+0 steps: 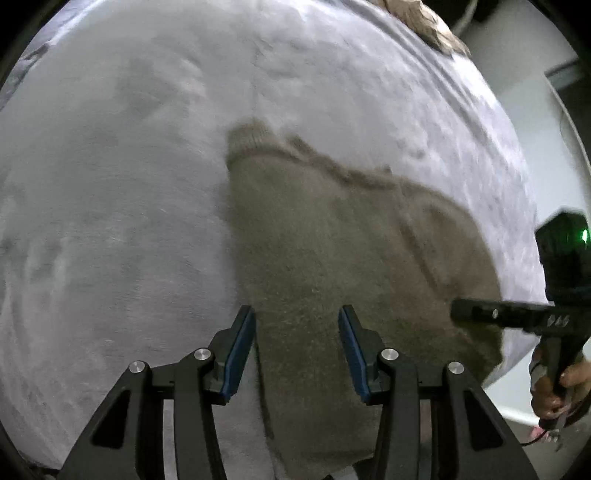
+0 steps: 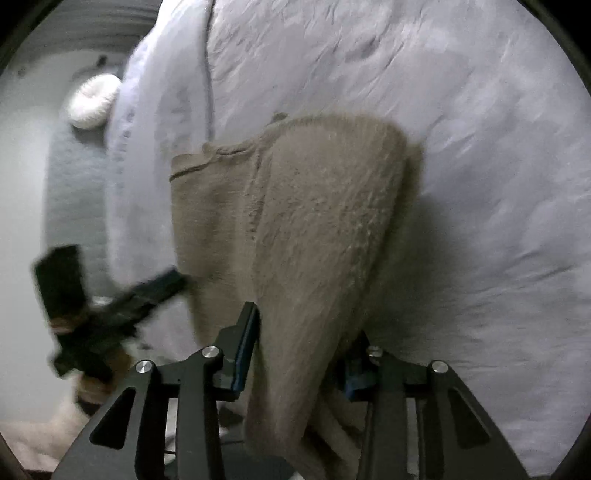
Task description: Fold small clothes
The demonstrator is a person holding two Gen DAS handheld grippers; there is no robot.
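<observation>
A tan knitted garment [image 1: 332, 251] lies on a pale lilac bed cover [image 1: 110, 184]. My left gripper [image 1: 297, 325] is open, its fingers hovering over the garment's near left edge with nothing between them. The right gripper [image 1: 480, 314] shows at the garment's right edge in the left wrist view. In the right wrist view the garment [image 2: 317, 229] drapes up between the fingers of my right gripper [image 2: 299, 343], which hold a raised fold of it. The left gripper [image 2: 155, 291] appears blurred at the garment's left edge.
The bed's right edge drops to a pale floor [image 1: 535, 110]. A patterned brown cloth [image 1: 424, 22] lies at the far edge of the bed. A white round cushion [image 2: 92, 101] sits beyond the bed cover [image 2: 461, 147] on the left.
</observation>
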